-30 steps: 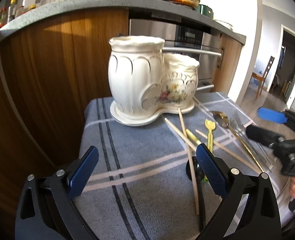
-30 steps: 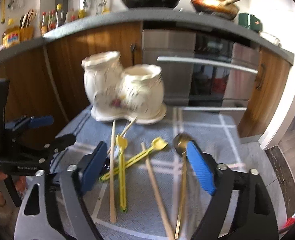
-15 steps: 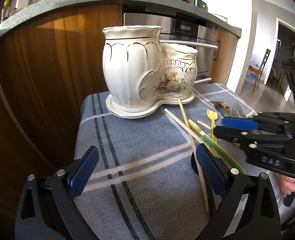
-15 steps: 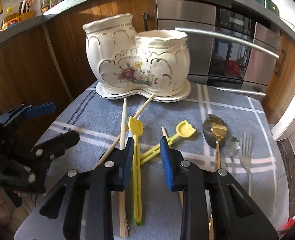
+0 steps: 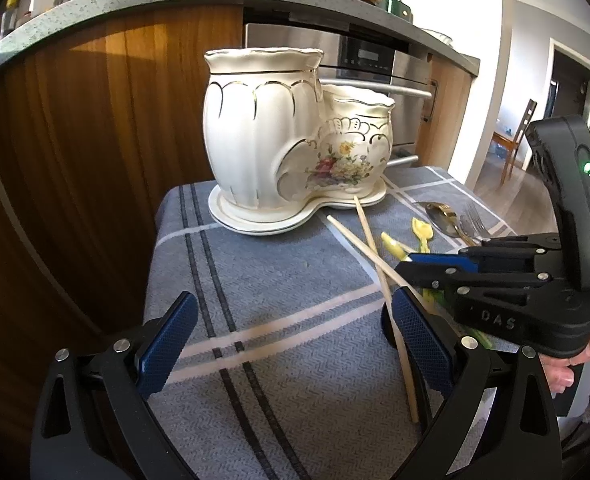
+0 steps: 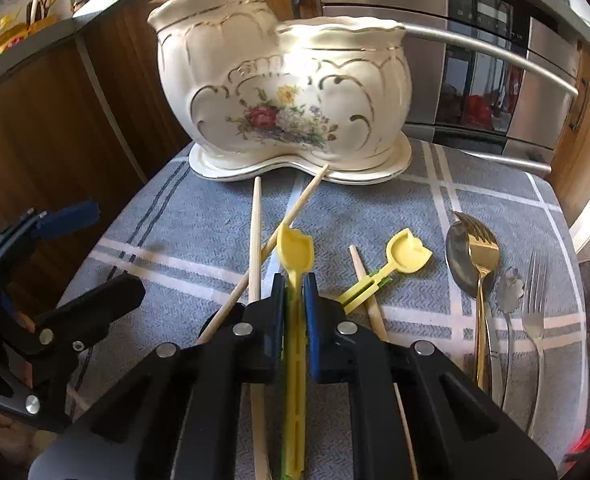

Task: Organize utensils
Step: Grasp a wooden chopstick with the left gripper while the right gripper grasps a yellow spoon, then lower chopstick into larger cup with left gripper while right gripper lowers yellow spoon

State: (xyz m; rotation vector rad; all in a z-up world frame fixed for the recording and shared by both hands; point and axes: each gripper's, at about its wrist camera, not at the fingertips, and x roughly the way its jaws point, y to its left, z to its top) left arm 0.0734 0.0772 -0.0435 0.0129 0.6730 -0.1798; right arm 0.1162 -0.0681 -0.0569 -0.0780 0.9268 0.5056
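- Tongs in my right hand, the right gripper [image 6: 293,280], tilt down over the cloth [image 6: 495,200]; its jaws are closing on the yellow spoon [image 6: 295,252], pads against both sides of the stem.
- My left gripper [image 5: 291,330] hovers at the cloth's near edge, jaws wide apart with nothing between them.
- The spoon's bowl sticks out at 12 o'clock of the right pads, toward the holder [image 6: 283,96].
- Chopsticks [image 6: 255,236] cross at 10 o'clock, right beside the left pad.
- A second yellow spoon [image 6: 407,256] lies at 2 o'clock; gold fork [image 6: 481,256] and silver fork [image 6: 535,300] at 3 o'clock.
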